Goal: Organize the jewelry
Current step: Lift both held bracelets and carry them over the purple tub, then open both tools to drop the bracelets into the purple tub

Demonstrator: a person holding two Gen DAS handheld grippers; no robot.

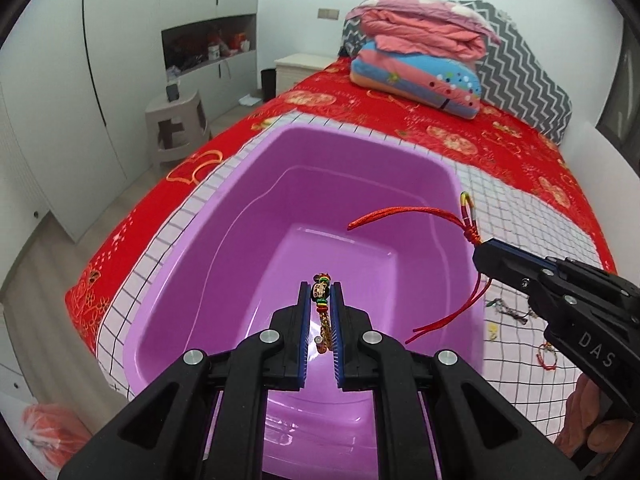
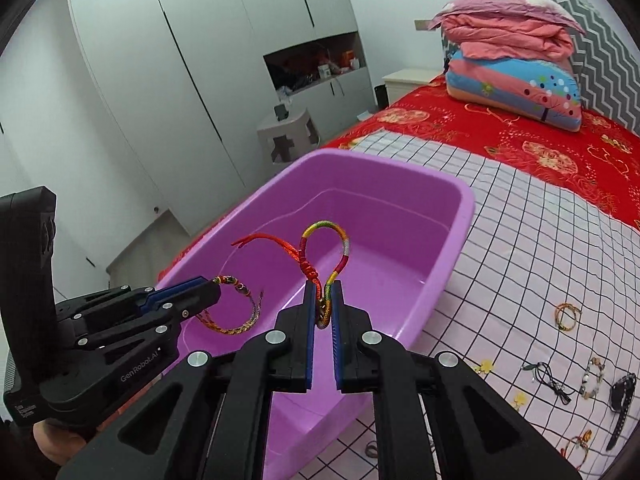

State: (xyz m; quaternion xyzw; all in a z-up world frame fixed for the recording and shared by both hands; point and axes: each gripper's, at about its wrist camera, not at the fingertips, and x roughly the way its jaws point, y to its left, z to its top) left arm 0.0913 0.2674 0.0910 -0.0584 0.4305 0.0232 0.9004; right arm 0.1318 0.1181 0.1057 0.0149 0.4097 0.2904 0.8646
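Left wrist view: left gripper clamped on beaded bracelet, right gripper clamped on red cord bracelet, both over purple tub. Risk: cord's loose tails snag on pads at release, or drape over the rim and land outside.
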